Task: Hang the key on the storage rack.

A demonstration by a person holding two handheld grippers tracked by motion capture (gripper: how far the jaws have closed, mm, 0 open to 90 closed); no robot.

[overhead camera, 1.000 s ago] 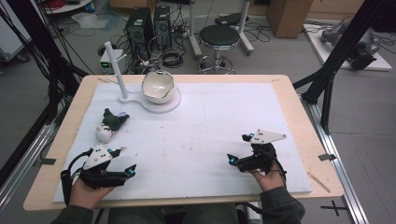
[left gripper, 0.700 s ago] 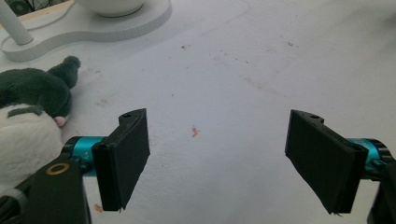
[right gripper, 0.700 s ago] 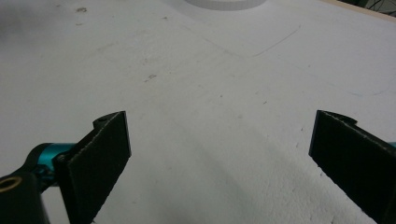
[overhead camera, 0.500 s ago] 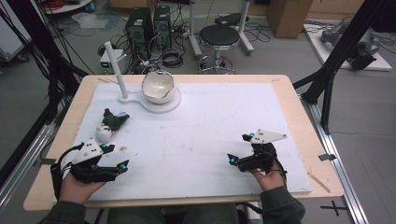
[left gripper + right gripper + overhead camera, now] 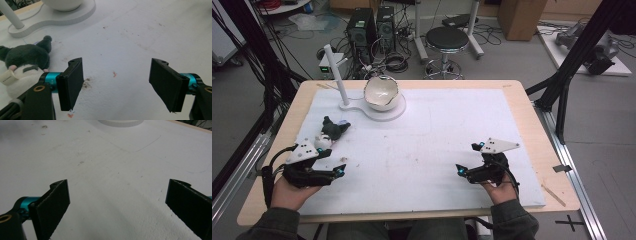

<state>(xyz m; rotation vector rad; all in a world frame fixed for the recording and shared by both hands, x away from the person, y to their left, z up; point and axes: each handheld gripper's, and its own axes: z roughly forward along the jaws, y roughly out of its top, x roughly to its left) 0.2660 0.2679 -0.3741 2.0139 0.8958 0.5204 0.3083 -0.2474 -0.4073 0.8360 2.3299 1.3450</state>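
left gripper point(image 5: 116, 82) jaws apart, just closing, nothing between; plush toy point(image 5: 25, 58) beside. right gripper point(image 5: 117, 207) jaws apart.

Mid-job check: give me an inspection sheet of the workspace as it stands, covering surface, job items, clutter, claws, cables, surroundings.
Surface: white mat on the wooden table, with small stains.
Job's things: plush toy lying on the mat at the left, ahead of the left claw; white bowl on a white stand with an upright post.
Clutter: nothing seen.
Grippers: left claw open, its jaws have just been closing, nothing between them; right claw open, nothing between its jaws.
Cables: one trails from each claw.
Surroundings: stool, computer towers, floor cables.
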